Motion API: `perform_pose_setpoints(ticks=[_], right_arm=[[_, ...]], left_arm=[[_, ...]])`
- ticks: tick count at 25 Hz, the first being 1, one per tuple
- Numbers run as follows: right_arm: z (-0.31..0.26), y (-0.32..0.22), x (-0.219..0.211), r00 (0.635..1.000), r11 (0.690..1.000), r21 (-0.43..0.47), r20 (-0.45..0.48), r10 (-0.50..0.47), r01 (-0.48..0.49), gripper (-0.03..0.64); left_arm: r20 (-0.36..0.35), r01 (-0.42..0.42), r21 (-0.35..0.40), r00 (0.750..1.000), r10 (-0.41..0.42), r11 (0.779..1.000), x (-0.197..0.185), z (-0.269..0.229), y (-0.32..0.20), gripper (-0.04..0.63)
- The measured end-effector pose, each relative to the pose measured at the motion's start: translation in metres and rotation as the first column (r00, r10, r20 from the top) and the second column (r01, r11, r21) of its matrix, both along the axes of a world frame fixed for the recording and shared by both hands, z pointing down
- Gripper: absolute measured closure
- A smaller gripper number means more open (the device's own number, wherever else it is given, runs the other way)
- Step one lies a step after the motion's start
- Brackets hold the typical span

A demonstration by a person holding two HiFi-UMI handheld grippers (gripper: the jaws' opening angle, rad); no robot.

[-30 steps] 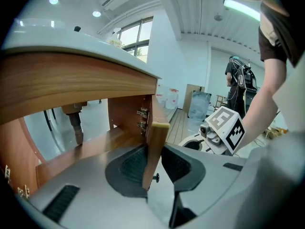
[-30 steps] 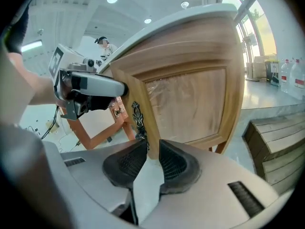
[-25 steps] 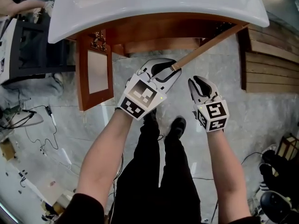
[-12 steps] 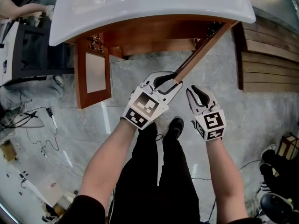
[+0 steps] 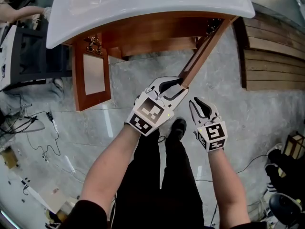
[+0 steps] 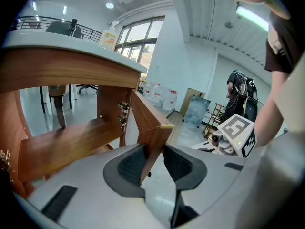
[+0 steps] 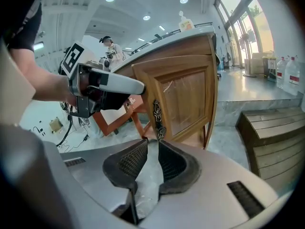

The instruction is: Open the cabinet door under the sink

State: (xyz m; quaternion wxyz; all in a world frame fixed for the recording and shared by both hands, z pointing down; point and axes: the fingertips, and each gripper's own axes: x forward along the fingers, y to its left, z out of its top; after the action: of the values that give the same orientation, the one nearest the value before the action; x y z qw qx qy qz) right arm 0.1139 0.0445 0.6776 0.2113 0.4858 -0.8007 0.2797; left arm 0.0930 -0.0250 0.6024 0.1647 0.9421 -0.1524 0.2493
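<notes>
Upper left, under the sink (image 5: 143, 6), the left cabinet door (image 5: 90, 75) hangs open. At center, the left gripper (image 5: 181, 84) has just been opening its jaws wide; they straddle the free edge of the right cabinet door (image 5: 202, 54), which is swung out. At right, the right gripper (image 5: 199, 101) has its 2 jaws narrowly apart and empty.

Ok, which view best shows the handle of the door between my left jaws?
The right gripper view: the ornate handle faces the camera on the door front. The head view shows only the door's top edge, the left gripper view its inner side; neither shows the handle.
</notes>
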Motion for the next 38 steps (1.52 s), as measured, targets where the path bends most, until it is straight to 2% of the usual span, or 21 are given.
perform_pose_setpoints(ticks=[5,9,14,18,22,24,28,35,38], right_arm=[[0.000,0.017,-0.001,1.000,1.000,-0.005,0.014,0.010,-0.010,0.529],[-0.003,0.030,0.007,1.000,1.000,-0.006,0.011,0.021,-0.020,0.529],[-0.010,0.044,0.022,0.999,0.998,-0.014,0.005,0.053,-0.053,0.529],[-0.037,0.054,0.028,0.999,0.999,-0.008,0.001,0.052,-0.052,0.531],[-0.064,0.059,0.044,0.998,0.998,0.008,-0.009,0.056,-0.056,0.531],[-0.073,0.060,0.056,0.997,0.997,0.012,-0.014,0.071,-0.071,0.531],[-0.093,0.062,0.068,0.995,0.995,0.014,-0.009,0.100,-0.100,0.531],[-0.168,0.064,0.067,0.989,0.988,0.053,0.033,0.145,-0.146,0.532],[-0.205,0.065,0.061,0.992,0.990,0.072,0.041,0.123,-0.125,0.534]], left_arm=[[-0.005,-0.024,-0.030,1.000,0.024,0.999,0.013,0.008,0.020,0.468],[-0.019,-0.033,-0.022,0.999,0.032,0.999,0.024,0.003,0.026,0.469],[0.028,-0.083,-0.020,0.996,0.084,0.996,0.047,0.006,0.044,0.472],[0.068,-0.068,-0.062,0.995,0.072,0.996,0.053,0.005,0.048,0.472],[0.081,-0.108,-0.095,0.990,0.116,0.990,0.072,0.004,0.058,0.468],[0.081,-0.130,-0.097,0.987,0.138,0.987,0.086,0.000,0.063,0.513],[0.067,-0.075,-0.108,0.994,0.082,0.991,0.084,-0.021,0.061,0.517],[0.044,0.056,-0.133,0.998,-0.050,0.990,0.031,-0.099,0.066,0.517],[0.045,0.079,-0.135,0.996,-0.073,0.988,0.013,-0.136,0.080,0.518]])
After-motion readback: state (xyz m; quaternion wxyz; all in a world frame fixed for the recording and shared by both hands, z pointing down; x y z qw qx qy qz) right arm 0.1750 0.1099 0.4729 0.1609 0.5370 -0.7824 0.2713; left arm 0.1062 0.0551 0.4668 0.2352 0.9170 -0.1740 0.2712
